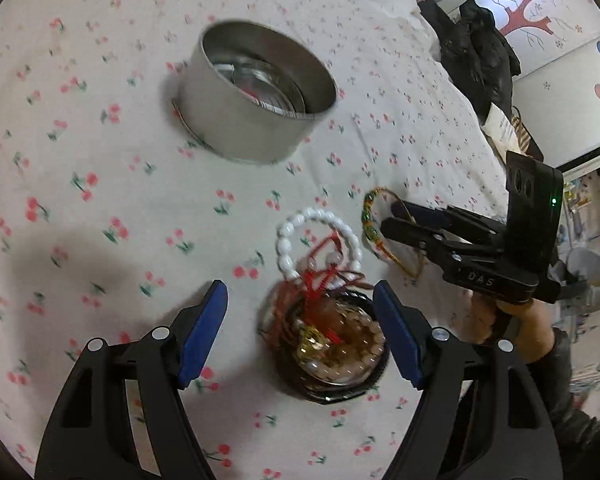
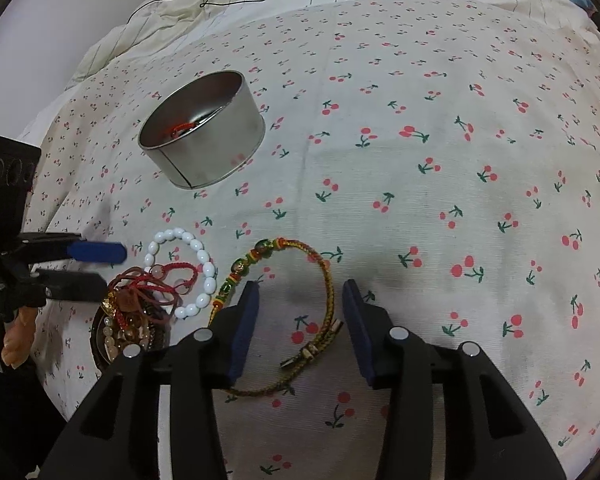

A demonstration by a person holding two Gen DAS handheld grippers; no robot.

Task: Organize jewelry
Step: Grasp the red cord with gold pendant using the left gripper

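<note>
My right gripper stands open over the braided gold cord bracelet; upper left, the round silver tin holds something red, possibly cord.

Metal, beads and cord on printed cloth

The round tin is dull brushed metal; beside it the bedsheet is matt woven cloth, the white bead bracelet glossy and smooth, the braided bracelet rough cord with shiny beads.
</note>
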